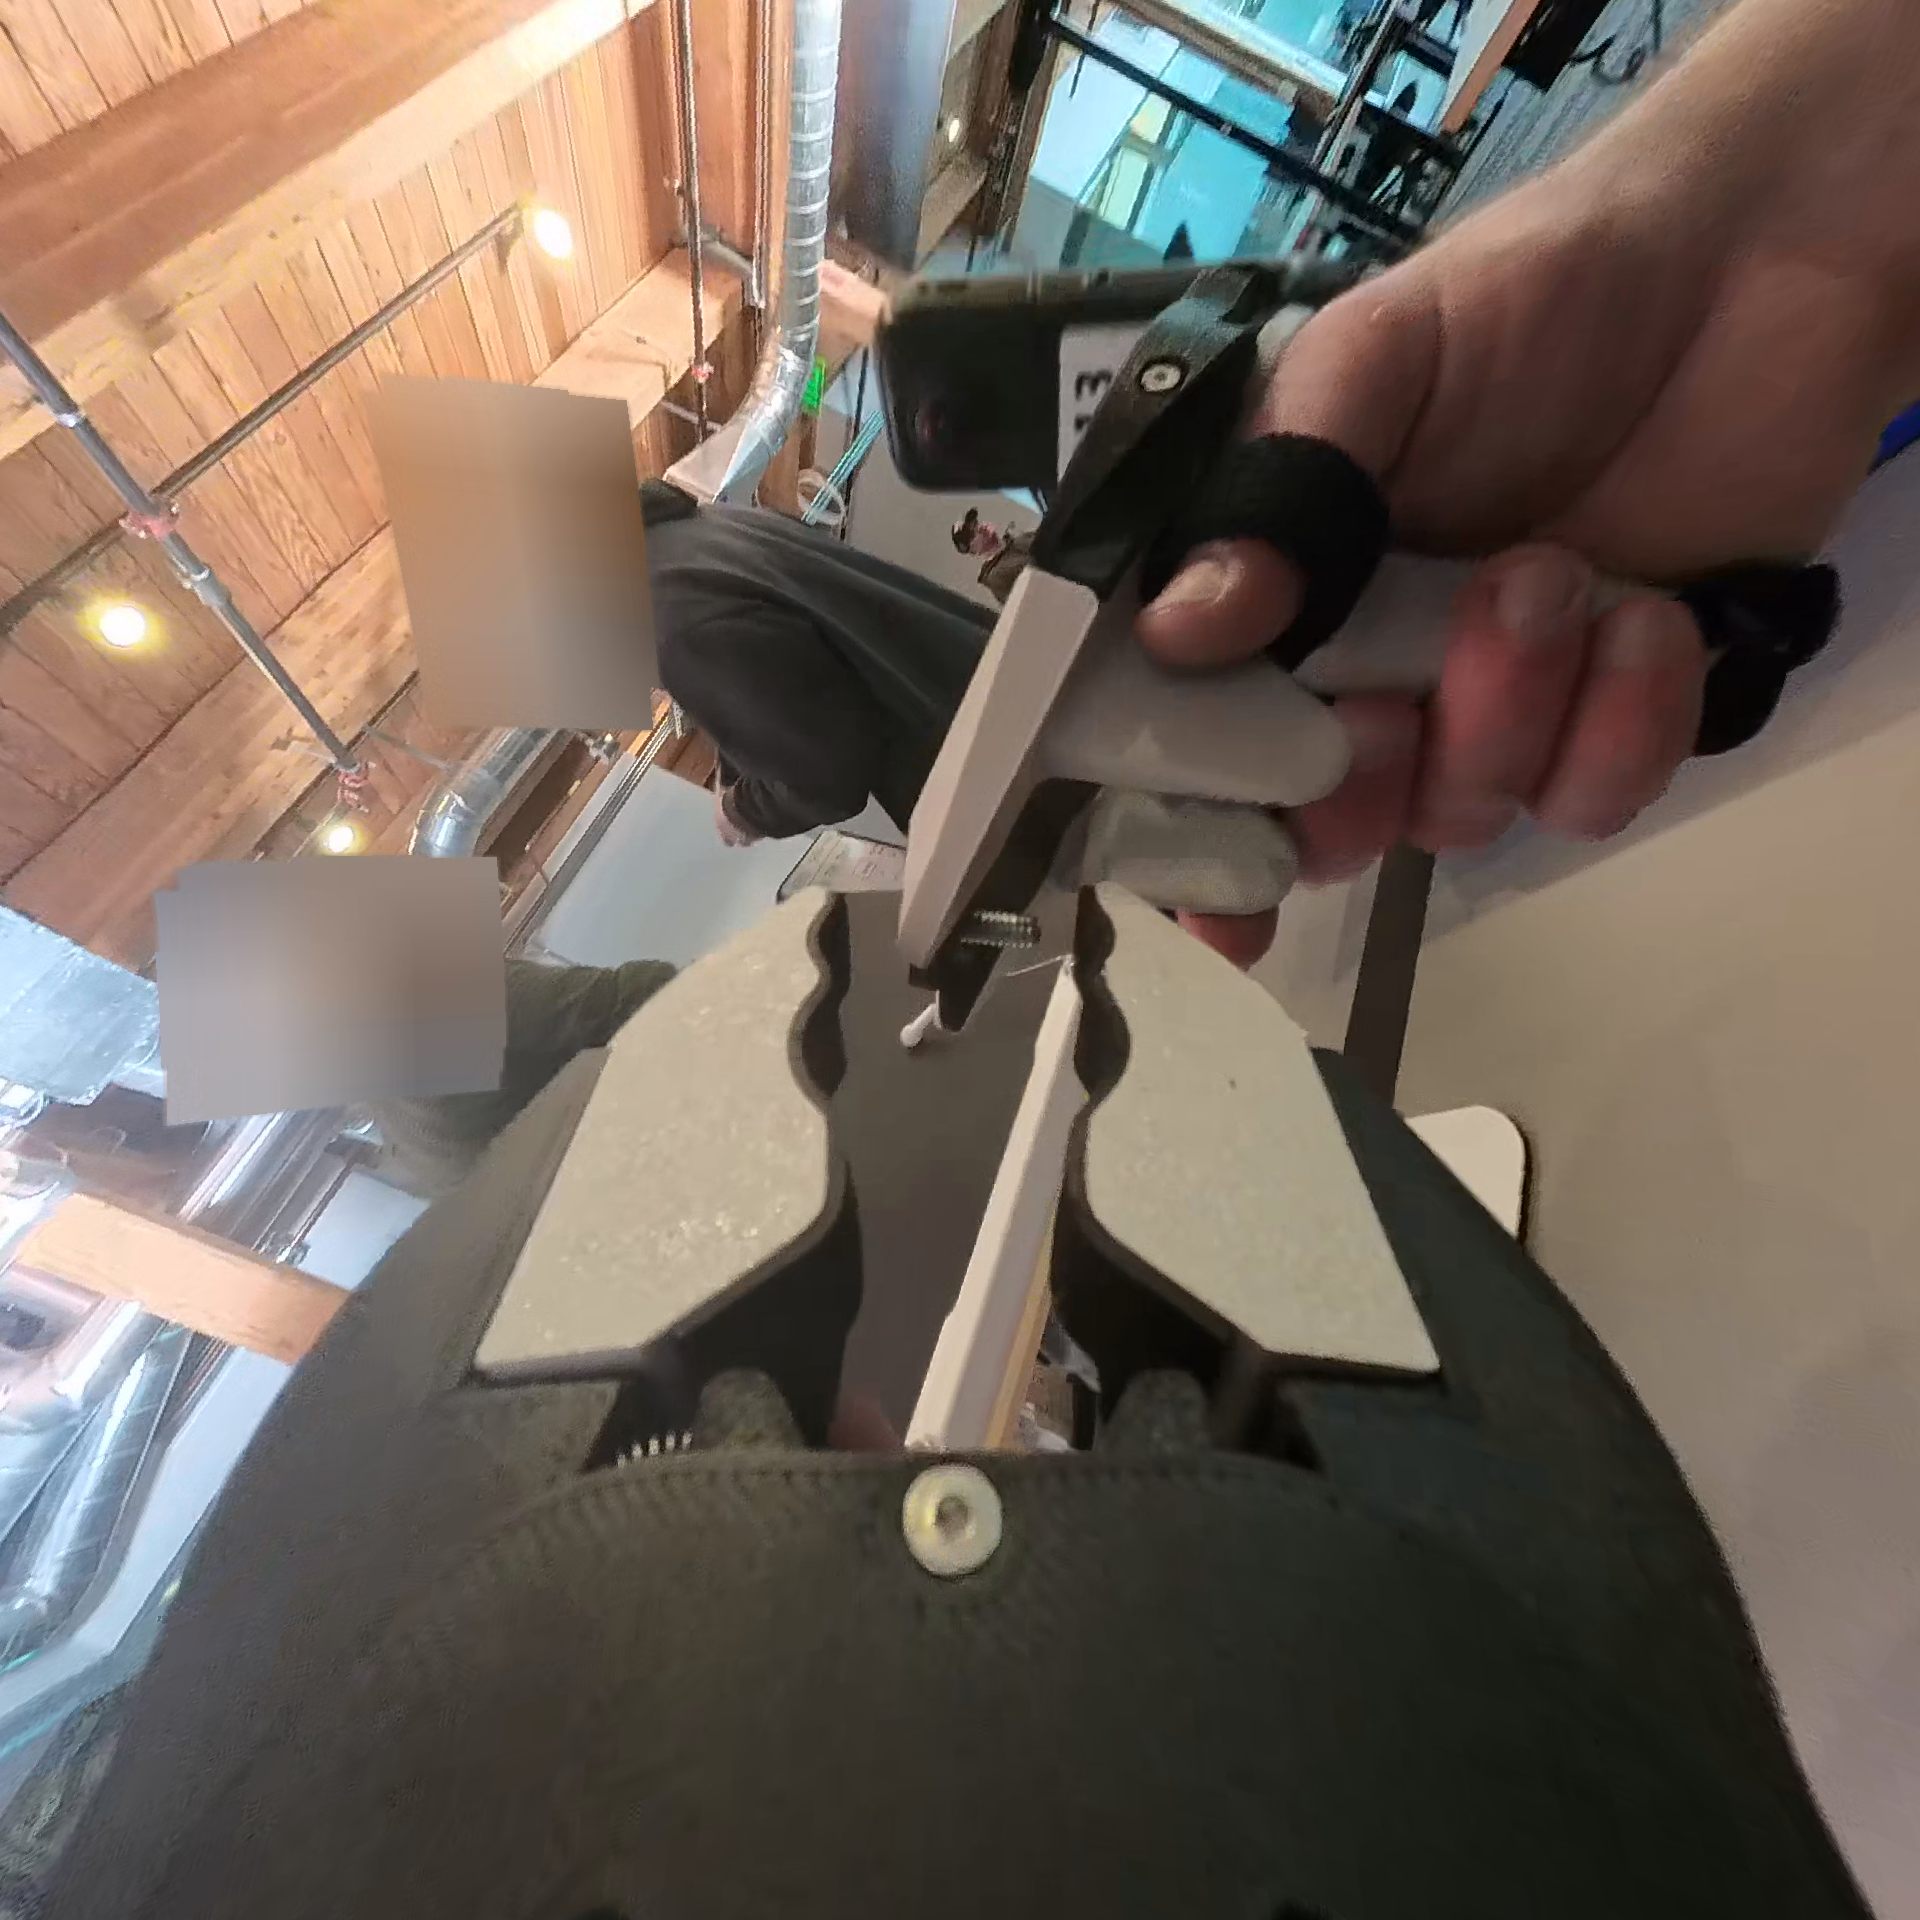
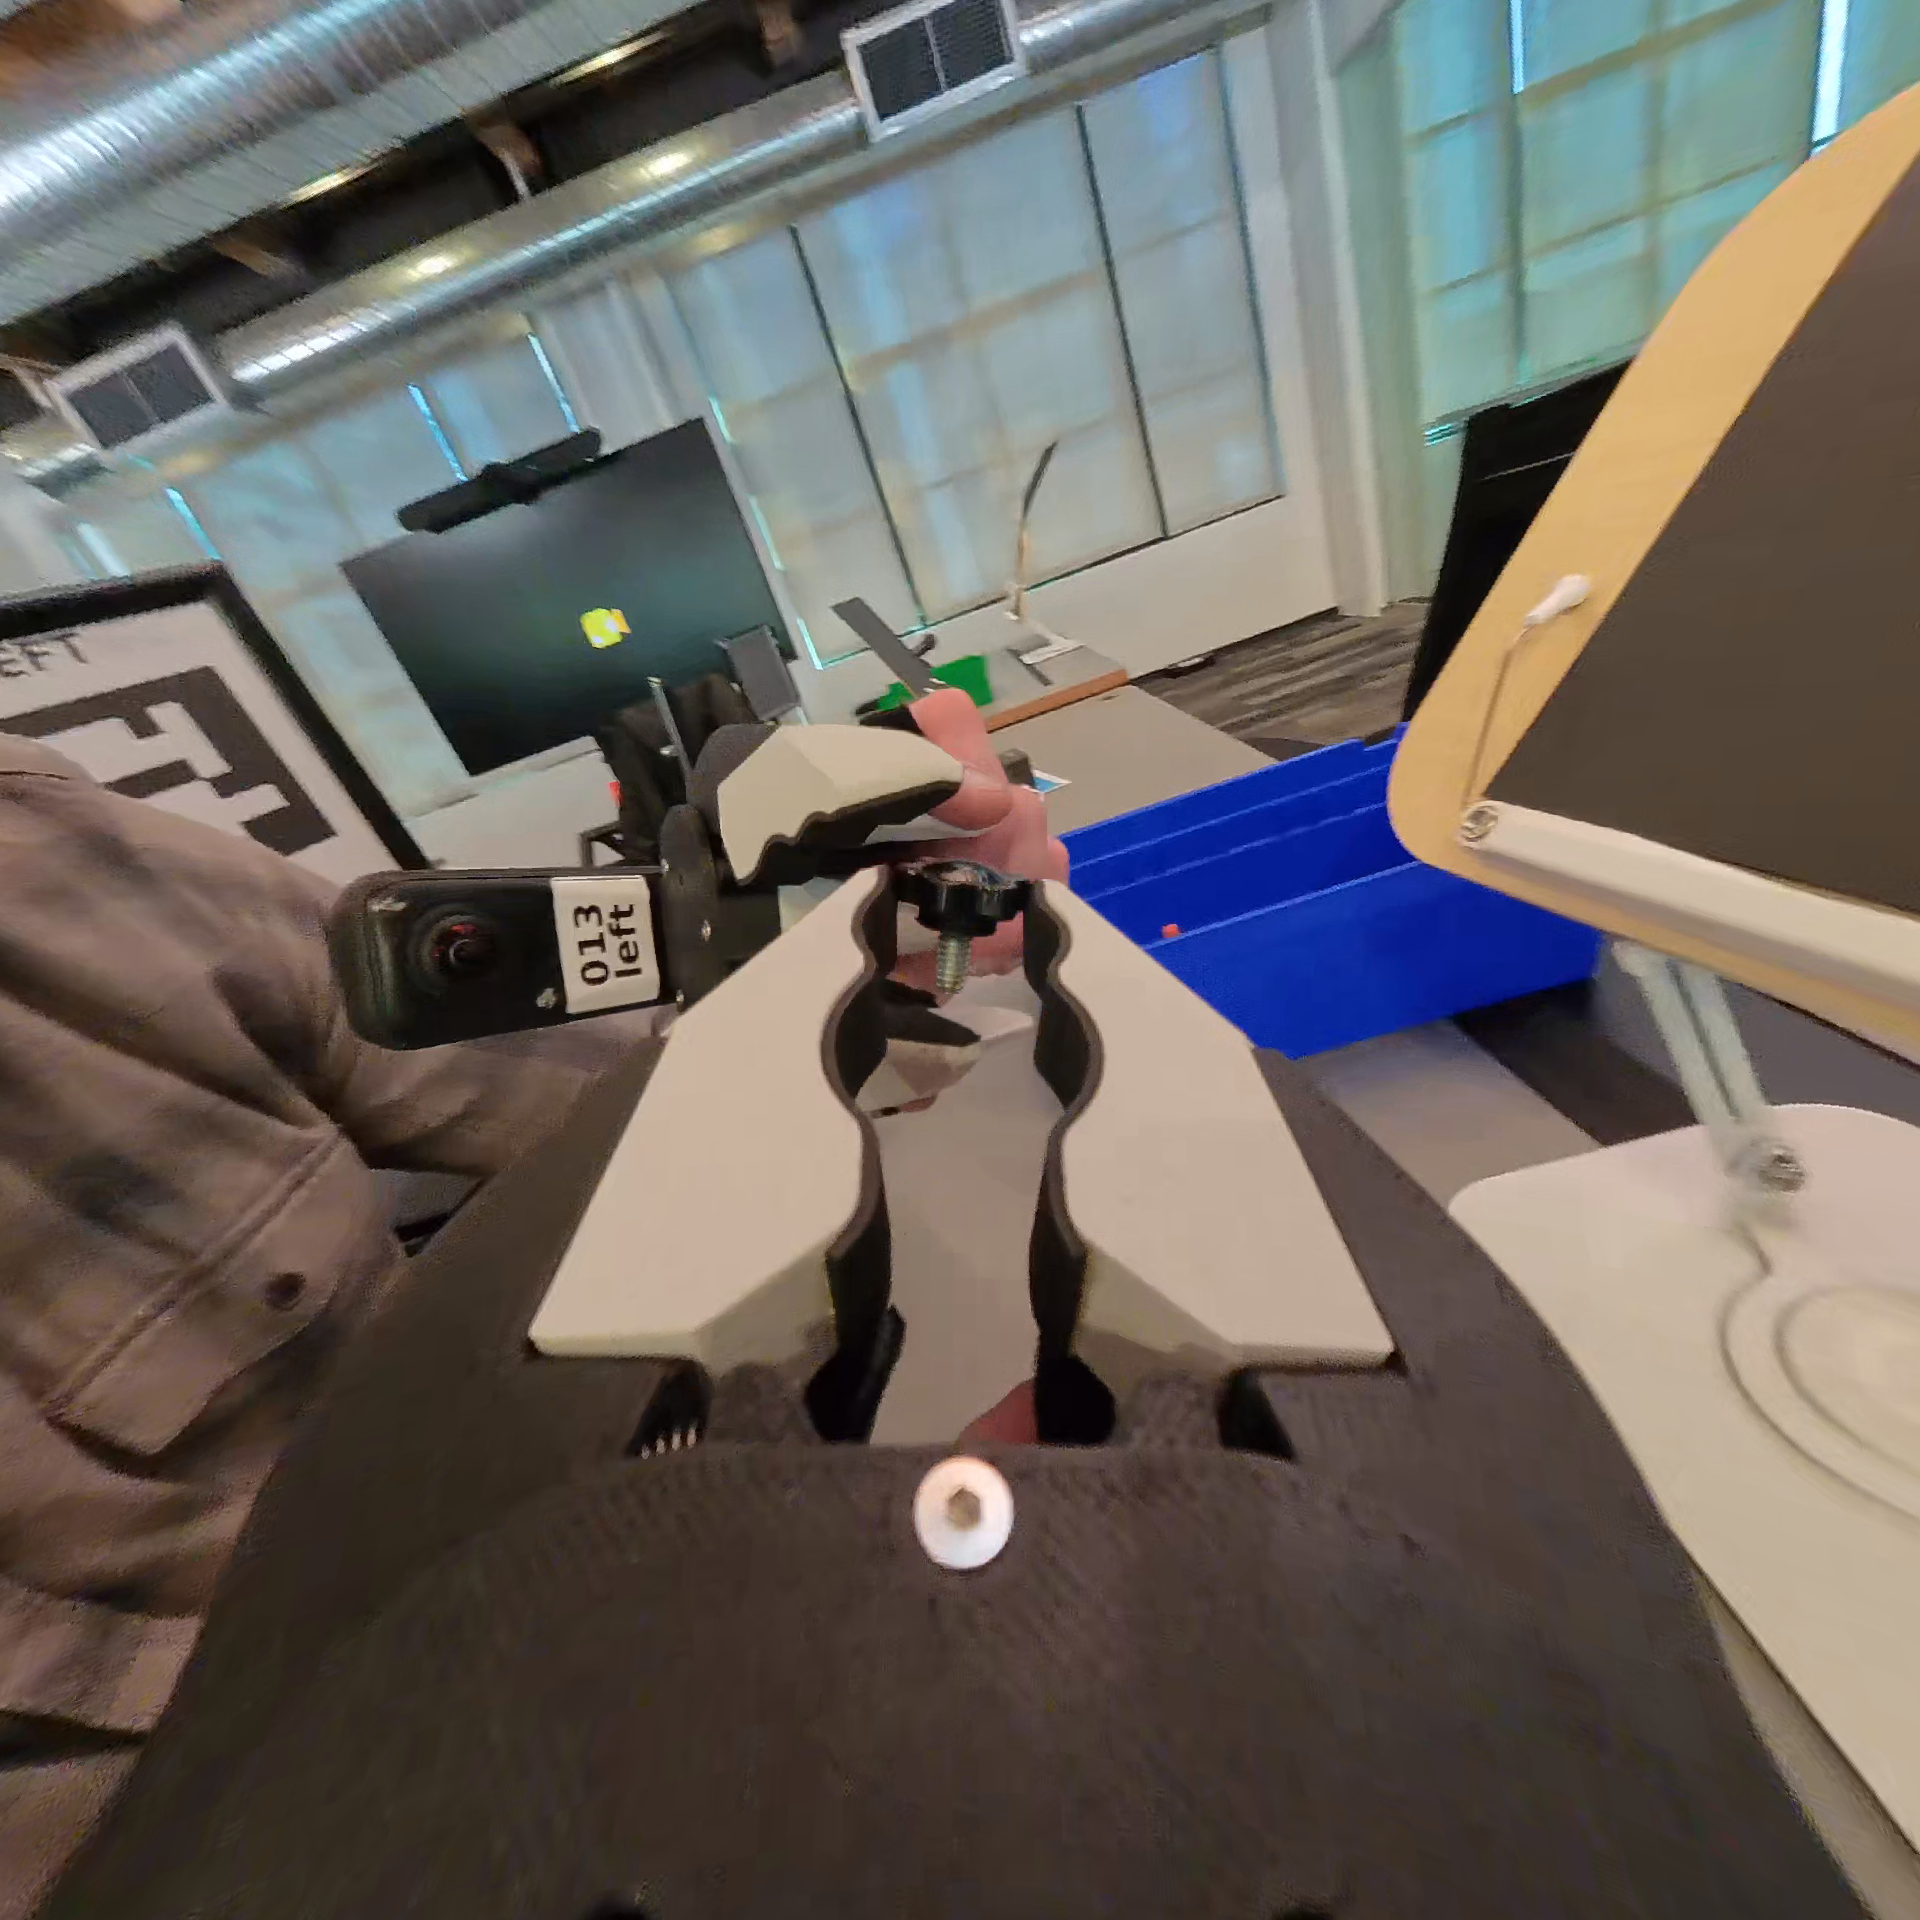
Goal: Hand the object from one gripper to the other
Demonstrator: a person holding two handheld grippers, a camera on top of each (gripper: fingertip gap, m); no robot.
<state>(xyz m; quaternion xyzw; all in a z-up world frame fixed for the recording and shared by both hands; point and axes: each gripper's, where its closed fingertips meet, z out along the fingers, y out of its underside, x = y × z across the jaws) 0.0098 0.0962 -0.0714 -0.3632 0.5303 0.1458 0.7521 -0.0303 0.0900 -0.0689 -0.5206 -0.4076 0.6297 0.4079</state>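
Note:
A small screw with a black star knob (image 2: 940,890) and a bare threaded stud (image 2: 951,966) sits between my right gripper's fingertips. My right gripper (image 2: 956,888) is shut on the knob, with the stud pointing down. My left gripper (image 2: 966,909) faces it from the left with its fingers (image 2: 831,800) spread above and below the screw. In the left wrist view my left gripper (image 1: 961,914) is open and empty. There the right gripper (image 1: 977,951) shows edge-on just beyond its fingertips, with the stud (image 1: 1003,928) sticking out.
A person's hand (image 1: 1558,468) grips the right gripper's handle, and a grey sleeve (image 2: 156,1143) fills the left. A blue bin (image 2: 1299,935) stands behind. A tilted dark board with a wooden rim (image 2: 1507,623) on a white base (image 2: 1610,1299) stands close on the right. Other people sit beyond. My two grippers' fingertips are within a few centimetres of each other.

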